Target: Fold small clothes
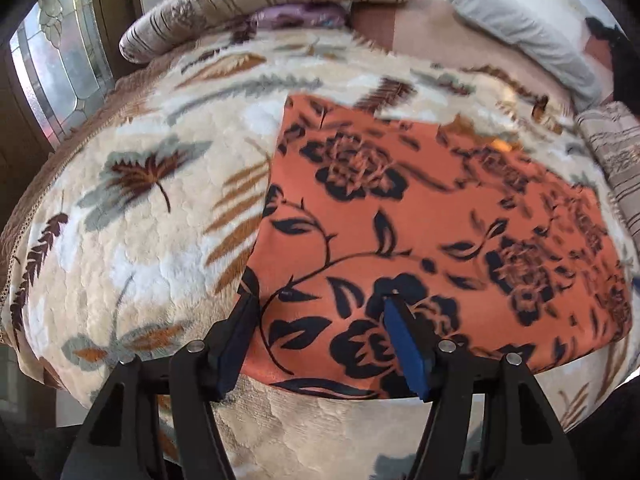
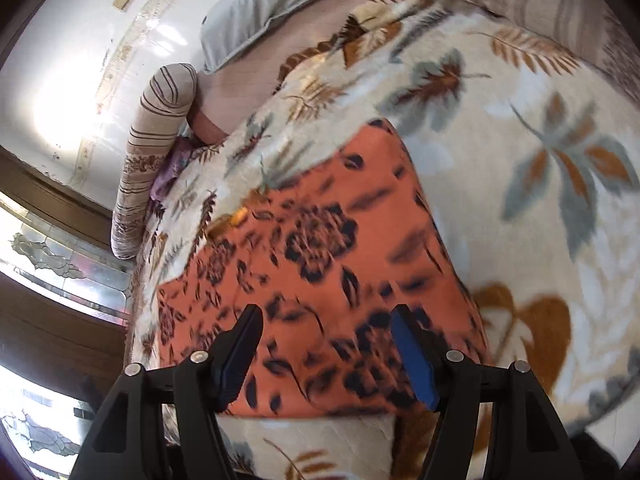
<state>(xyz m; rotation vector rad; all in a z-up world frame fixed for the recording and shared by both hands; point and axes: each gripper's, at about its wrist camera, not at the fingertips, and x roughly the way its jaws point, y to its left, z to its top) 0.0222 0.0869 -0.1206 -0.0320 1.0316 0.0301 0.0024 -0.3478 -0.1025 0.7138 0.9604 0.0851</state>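
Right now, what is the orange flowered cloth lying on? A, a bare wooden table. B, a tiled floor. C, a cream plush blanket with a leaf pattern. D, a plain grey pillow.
C: the orange flowered cloth lies spread flat on the cream plush blanket with brown and grey leaves, which shows around it in both wrist views; the grey pillow lies farther back, apart from it.

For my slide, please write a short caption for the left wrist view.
Open left tool poised over the near edge of an orange floral cloth lying flat on a leaf-patterned blanket.
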